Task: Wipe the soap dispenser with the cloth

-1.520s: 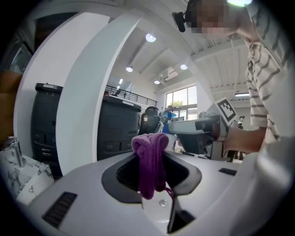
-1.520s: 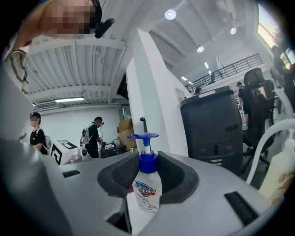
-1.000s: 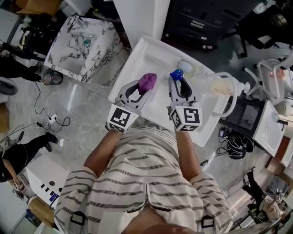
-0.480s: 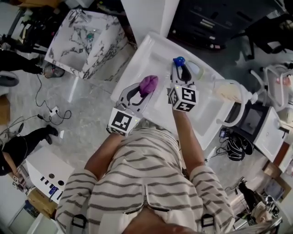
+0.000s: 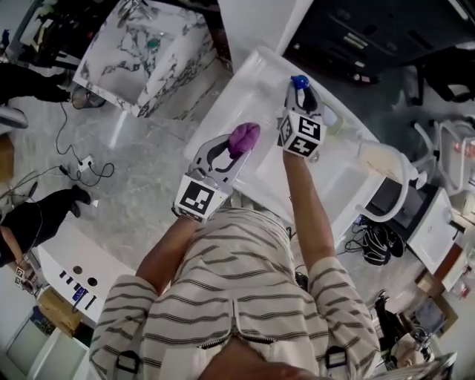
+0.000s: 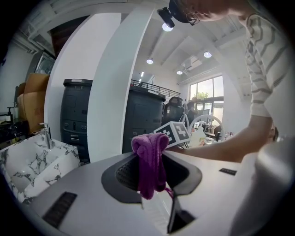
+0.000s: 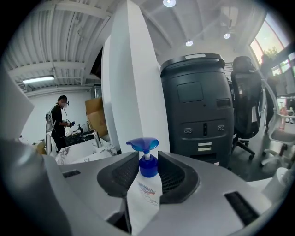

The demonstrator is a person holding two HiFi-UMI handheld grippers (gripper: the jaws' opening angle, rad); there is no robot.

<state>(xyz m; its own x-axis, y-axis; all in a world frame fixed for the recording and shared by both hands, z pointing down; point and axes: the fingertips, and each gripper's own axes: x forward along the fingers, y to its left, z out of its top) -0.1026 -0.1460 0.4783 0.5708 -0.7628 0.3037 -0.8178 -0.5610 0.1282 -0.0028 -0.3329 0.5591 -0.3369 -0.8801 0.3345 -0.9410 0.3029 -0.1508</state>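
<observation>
My left gripper (image 5: 239, 142) is shut on a bunched purple cloth (image 5: 244, 136), which hangs down between its jaws in the left gripper view (image 6: 150, 162). It hovers over the near edge of the white table (image 5: 249, 89). My right gripper (image 5: 300, 90) is further out over the table, shut on a white soap dispenser with a blue pump (image 5: 299, 82). In the right gripper view the dispenser (image 7: 144, 191) stands upright between the jaws, pump head above them. The right gripper's marker cube (image 6: 175, 132) shows just behind the cloth. Cloth and dispenser are apart.
A marble-patterned sink unit (image 5: 145, 52) stands left of the table, with a white pillar (image 5: 256, 22) and dark cabinets (image 5: 356, 37) behind. A pale bottle (image 5: 335, 119) sits on the table's far right. A white chair frame (image 5: 390, 174) and floor cables (image 5: 82, 167) are nearby.
My right gripper has carried the dispenser further out over the table, away from my body. The left gripper with the cloth has shifted only slightly.
</observation>
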